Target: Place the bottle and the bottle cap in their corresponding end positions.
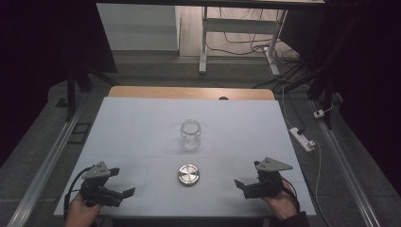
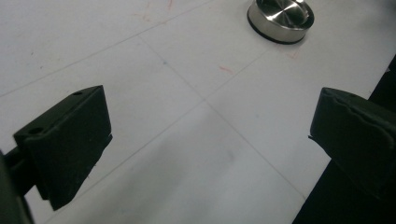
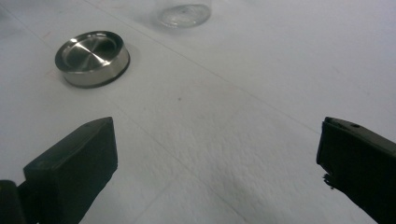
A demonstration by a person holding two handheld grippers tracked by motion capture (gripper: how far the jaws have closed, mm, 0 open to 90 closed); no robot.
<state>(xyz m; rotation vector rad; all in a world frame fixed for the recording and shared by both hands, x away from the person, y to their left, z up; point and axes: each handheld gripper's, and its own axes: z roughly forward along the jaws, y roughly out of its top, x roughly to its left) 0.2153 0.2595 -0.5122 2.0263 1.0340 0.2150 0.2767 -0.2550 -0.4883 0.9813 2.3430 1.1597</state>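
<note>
Now, with both the left gripper (image 1: 124, 182) and right gripper (image 1: 248, 176) spread wide and empty, one should steady the glass jar (image 1: 191, 134) at table centre before lifting the metal lid (image 1: 188, 174) lying just before it

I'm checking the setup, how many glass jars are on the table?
1. The glass jar stands upright and open near the middle of the white table, just beyond the metal lid. Nothing on the table looks able to hide another.

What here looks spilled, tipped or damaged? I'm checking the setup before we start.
Nothing stands out. The glass jar stands upright and open, its metal lid lies flat on the table apart from it, no spill.
</note>
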